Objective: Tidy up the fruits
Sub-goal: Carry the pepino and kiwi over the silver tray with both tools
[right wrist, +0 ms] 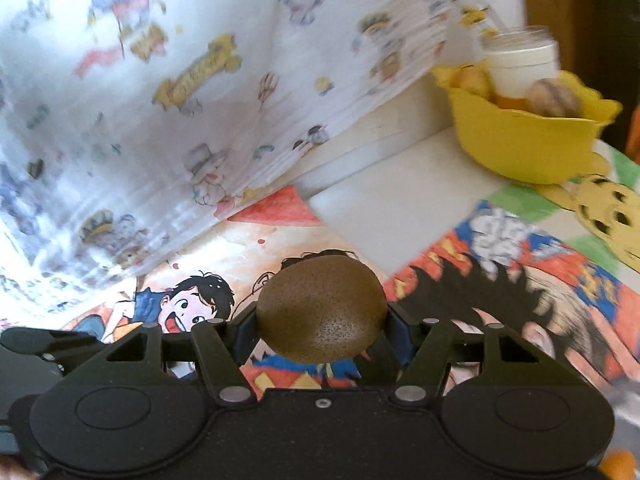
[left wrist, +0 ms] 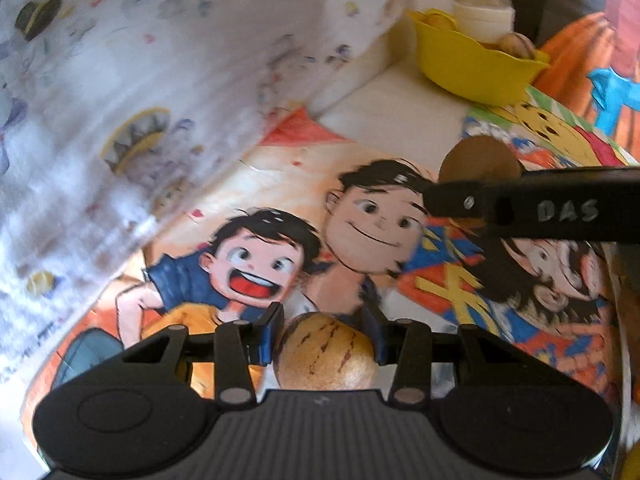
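- We are working over a surface [right wrist: 384,216] covered in cartoon prints.
- A yellow bowl [right wrist: 528,148] is sitting at the far right, holding fruit.
- Our right claw [right wrist: 320,320] is pinching a brown kiwi [right wrist: 320,312].
- Our left claw [left wrist: 326,336] is pinching a striped yellow fruit [left wrist: 326,354].

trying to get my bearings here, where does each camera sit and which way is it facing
Left wrist view: sits on the left tool, looking forward and down over the cartoon table cover; its own fingers clamp a tan streaked fruit, and the right tool's finger crosses at right.
Right wrist view: sits on the right tool, looking down toward the same cover; its fingers clamp a brown kiwi.
Shared: the kiwi, the yellow bowl of fruit at upper right, the white jar behind it, and the printed cloth.
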Tool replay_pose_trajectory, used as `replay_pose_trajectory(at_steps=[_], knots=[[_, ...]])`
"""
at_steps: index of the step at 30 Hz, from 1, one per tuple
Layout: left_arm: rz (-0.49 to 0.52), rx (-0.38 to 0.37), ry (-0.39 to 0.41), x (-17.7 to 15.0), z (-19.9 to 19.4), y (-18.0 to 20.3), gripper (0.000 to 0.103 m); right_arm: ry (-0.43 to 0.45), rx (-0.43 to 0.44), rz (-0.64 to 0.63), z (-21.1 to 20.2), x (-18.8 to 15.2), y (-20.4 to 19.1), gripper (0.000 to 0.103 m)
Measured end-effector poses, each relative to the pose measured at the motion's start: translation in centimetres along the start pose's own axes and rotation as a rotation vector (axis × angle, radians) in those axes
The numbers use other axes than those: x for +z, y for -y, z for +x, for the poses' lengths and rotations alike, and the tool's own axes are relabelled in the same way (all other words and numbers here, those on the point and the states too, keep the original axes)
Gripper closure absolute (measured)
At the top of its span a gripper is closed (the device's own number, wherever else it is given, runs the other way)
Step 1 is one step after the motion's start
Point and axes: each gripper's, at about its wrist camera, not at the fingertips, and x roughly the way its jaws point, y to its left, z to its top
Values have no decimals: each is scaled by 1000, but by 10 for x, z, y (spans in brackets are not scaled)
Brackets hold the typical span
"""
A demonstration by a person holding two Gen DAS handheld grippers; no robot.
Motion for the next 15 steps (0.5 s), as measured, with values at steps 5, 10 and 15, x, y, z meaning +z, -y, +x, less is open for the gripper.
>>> replay_pose_trajectory(at_steps=[5,10,15], knots=[[43,-55,0,-10,-16,25,56,47,-57,59,-44,-14,10,37],[92,-115,11,-13,-30,53,57,94,-134,119,-96,-37,26,37],[152,-172,41,-11,-47,86,56,129,-217,188,-145,-65,40,37]])
